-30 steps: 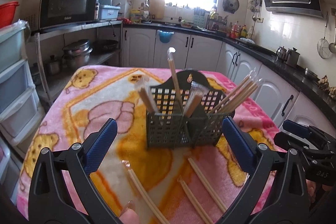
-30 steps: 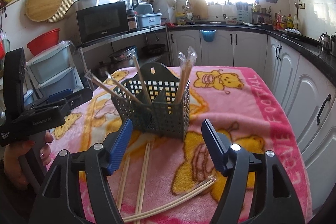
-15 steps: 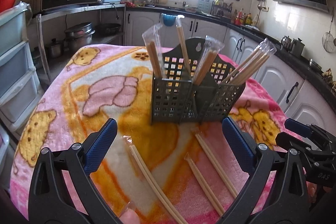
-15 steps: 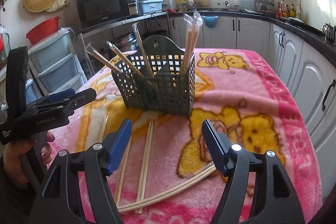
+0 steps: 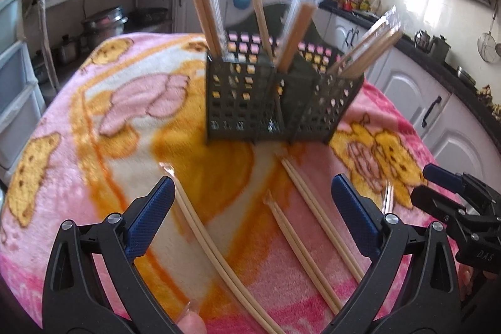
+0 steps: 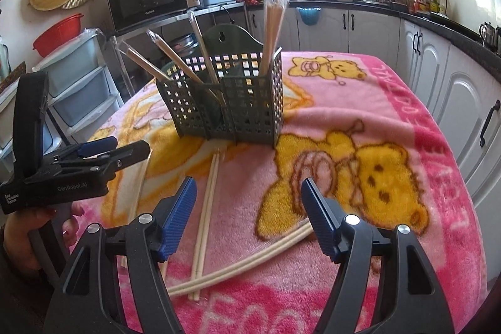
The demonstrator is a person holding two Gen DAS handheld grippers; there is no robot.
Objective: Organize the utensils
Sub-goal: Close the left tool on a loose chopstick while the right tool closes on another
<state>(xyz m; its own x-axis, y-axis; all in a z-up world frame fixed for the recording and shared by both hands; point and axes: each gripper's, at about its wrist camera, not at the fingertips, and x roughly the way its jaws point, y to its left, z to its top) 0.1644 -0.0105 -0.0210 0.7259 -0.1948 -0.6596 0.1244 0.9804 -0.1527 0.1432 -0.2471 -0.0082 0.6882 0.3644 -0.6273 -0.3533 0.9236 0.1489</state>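
Right wrist view: I hold my right tool (image 6: 249, 215) open and empty above loose pale wooden chopsticks (image 6: 206, 208), because the dark green perforated plastic basket (image 6: 231, 102) waits behind; my left tool (image 5: 252, 219) is open too.

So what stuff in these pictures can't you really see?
- Left wrist view: the utensil basket and its wrapped chopsticks are blurred.
- Left wrist view: the loose chopsticks on the blanket run off the bottom edge.
- Right wrist view: the curved pair of chopsticks passes behind the right gripper.
- Right wrist view: the bottoms of the basket's compartments hide behind its walls.
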